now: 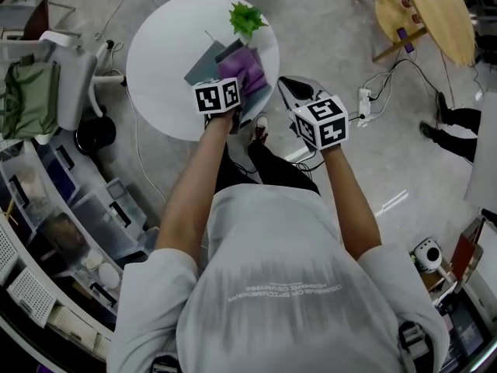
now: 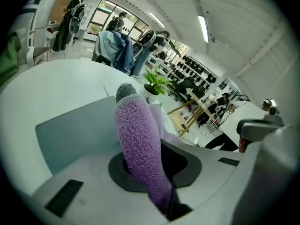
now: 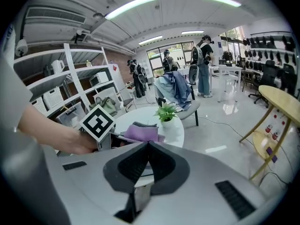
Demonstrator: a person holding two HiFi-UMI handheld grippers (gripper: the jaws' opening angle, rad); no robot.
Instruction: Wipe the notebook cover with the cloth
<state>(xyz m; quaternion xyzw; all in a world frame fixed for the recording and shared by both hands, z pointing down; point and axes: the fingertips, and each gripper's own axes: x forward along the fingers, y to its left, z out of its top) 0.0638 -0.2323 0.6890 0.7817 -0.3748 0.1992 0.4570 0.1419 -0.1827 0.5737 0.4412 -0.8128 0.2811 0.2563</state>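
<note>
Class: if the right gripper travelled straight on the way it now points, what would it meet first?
Probably the fluffy purple cloth over the round white table, directly beyond the shut right gripper. Depth is unclear, so the table's near rim might come first.

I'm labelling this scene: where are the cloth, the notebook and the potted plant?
cloth (image 2: 138, 135): left gripper view, middle of the purple fold.
notebook (image 2: 70, 130): left gripper view, bare grey cover left of the cloth.
potted plant (image 1: 247, 18): head view, its green leaves.
</note>
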